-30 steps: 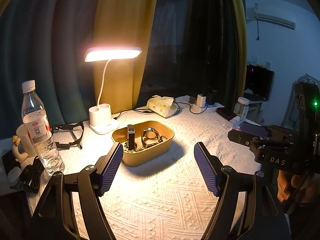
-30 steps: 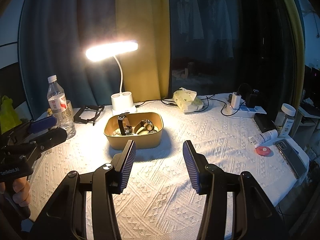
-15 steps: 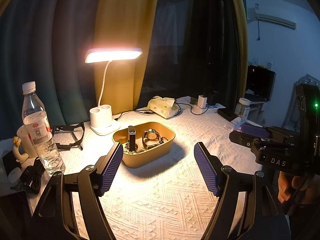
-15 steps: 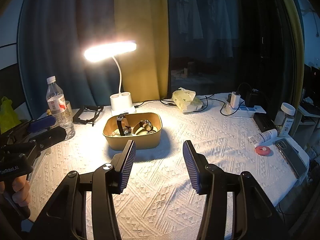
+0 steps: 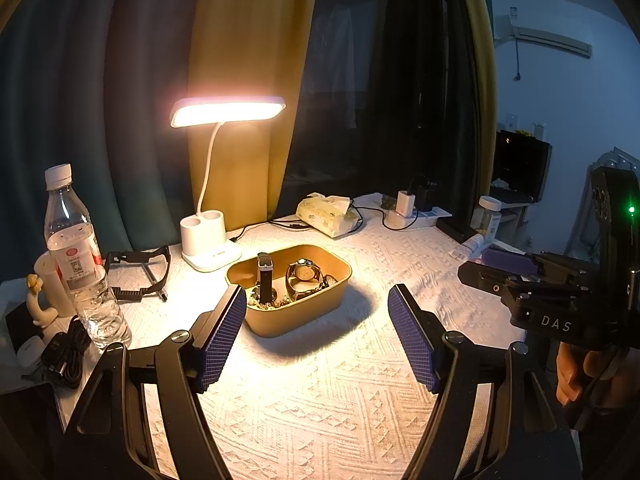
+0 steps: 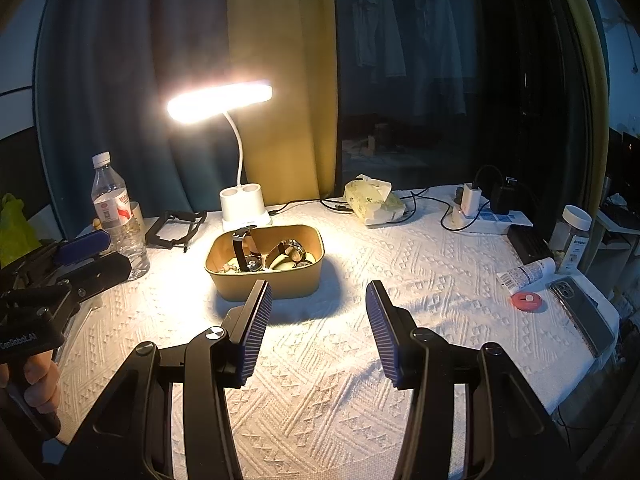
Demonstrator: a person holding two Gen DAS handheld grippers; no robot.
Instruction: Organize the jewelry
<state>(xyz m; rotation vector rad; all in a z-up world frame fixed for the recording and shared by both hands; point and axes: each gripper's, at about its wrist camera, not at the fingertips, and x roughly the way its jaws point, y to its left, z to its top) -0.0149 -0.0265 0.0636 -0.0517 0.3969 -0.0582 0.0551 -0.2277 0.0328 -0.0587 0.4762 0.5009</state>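
A tan tray (image 5: 304,312) (image 6: 264,284) stands mid-table under the lamp. It holds a black-strap watch (image 5: 265,276) (image 6: 240,250) standing upright, a metal-band watch (image 5: 305,276) (image 6: 286,252) and small beads. My left gripper (image 5: 316,336) is open and empty, just in front of the tray. My right gripper (image 6: 318,332) is open and empty, in front of the tray and slightly to its right. Each gripper also shows at the edge of the other's view: the right in the left wrist view (image 5: 496,270), the left in the right wrist view (image 6: 86,256).
A white lit desk lamp (image 5: 208,240) stands behind the tray. A water bottle (image 5: 78,260), mug and black clip sit left. A tissue pack (image 6: 374,202), power strip (image 6: 492,216), jar, tube, red disc (image 6: 527,302) and phone (image 6: 582,314) lie right.
Both views have shifted slightly; the tray sits a little farther from the grippers than one second ago. Both grippers stay open and empty.
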